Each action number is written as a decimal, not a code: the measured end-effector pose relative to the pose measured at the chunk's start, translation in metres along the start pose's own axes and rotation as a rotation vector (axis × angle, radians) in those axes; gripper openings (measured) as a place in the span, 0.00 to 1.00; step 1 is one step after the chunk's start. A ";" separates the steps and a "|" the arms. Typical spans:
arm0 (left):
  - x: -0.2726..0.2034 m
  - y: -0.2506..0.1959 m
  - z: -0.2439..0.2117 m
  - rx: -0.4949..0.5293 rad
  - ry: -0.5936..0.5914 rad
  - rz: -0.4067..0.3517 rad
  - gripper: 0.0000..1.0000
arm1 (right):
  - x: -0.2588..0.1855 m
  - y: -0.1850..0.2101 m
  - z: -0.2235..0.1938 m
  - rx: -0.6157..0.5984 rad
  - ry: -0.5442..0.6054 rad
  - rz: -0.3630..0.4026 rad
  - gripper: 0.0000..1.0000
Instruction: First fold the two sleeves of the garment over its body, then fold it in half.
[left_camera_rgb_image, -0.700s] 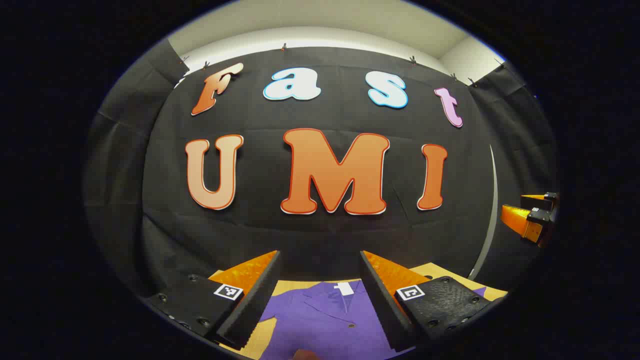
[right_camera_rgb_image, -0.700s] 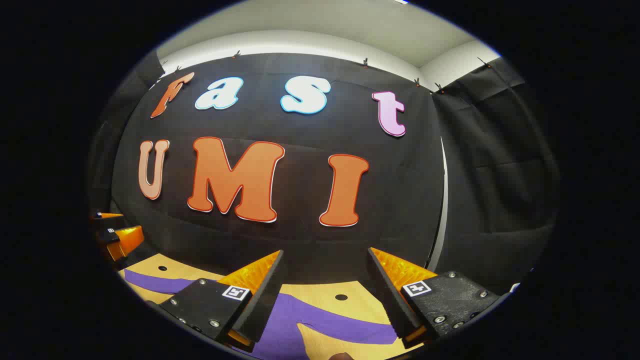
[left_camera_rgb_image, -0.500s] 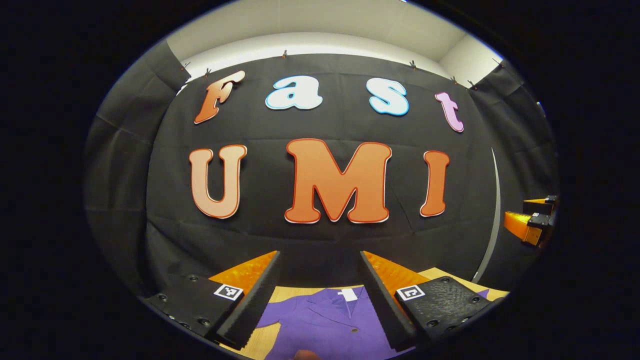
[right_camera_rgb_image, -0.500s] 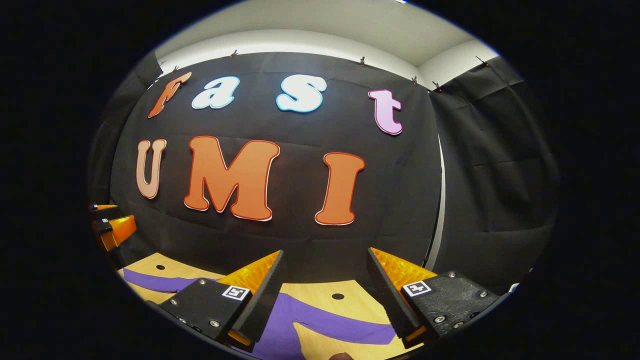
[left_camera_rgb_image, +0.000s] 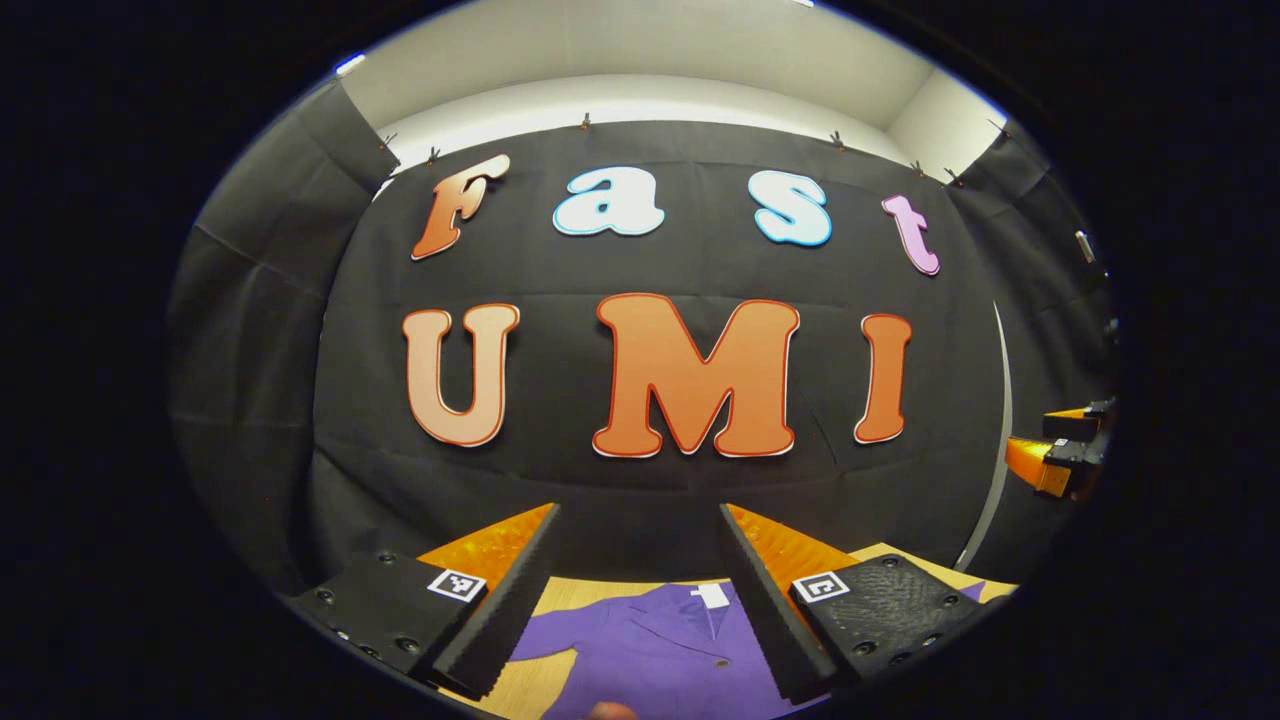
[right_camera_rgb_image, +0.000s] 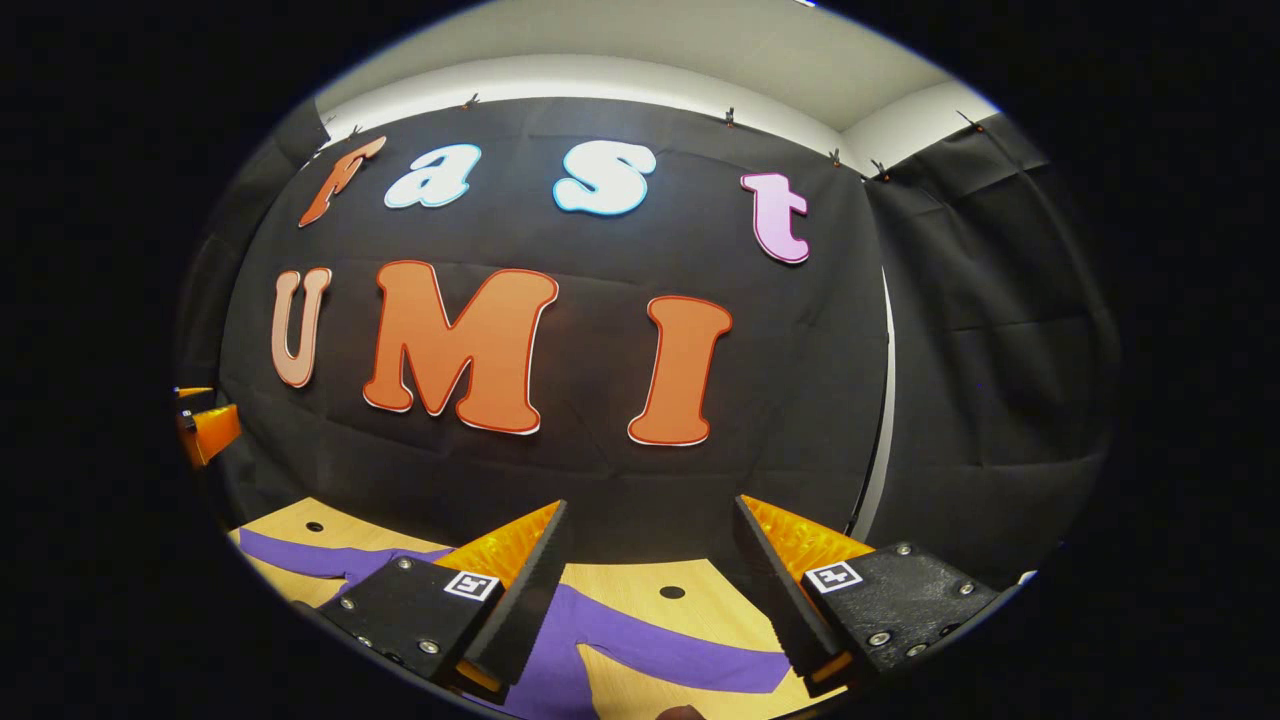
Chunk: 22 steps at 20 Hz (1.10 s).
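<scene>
Both open claws, left and right, tilted slightly above purple garment

We found no word, number or brand that we could read. The white tag at the collar of the purple garment, near the far edge of the desk, was too small to make out. The square markers on the left gripper and the right gripper bore only black-and-white patterns.
</scene>
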<state>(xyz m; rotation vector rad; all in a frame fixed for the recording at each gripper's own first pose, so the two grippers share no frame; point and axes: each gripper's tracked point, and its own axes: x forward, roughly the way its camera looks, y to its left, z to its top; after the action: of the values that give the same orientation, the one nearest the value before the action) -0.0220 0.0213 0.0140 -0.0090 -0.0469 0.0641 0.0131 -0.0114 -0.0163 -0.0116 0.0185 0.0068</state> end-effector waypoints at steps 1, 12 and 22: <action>0.000 0.002 -0.001 -0.001 0.006 0.010 0.95 | 0.001 0.001 -0.004 0.003 0.009 0.006 0.95; 0.004 -0.008 -0.009 0.036 0.023 0.032 0.94 | 0.022 -0.049 -0.045 0.015 0.101 -0.086 0.95; 0.011 -0.022 -0.016 0.070 0.043 0.032 0.95 | 0.026 -0.102 -0.152 -0.073 0.379 -0.107 0.96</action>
<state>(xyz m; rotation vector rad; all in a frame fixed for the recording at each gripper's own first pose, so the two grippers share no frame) -0.0093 -0.0001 -0.0008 0.0588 -0.0012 0.0973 0.0368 -0.1149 -0.1678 -0.0872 0.3961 -0.1022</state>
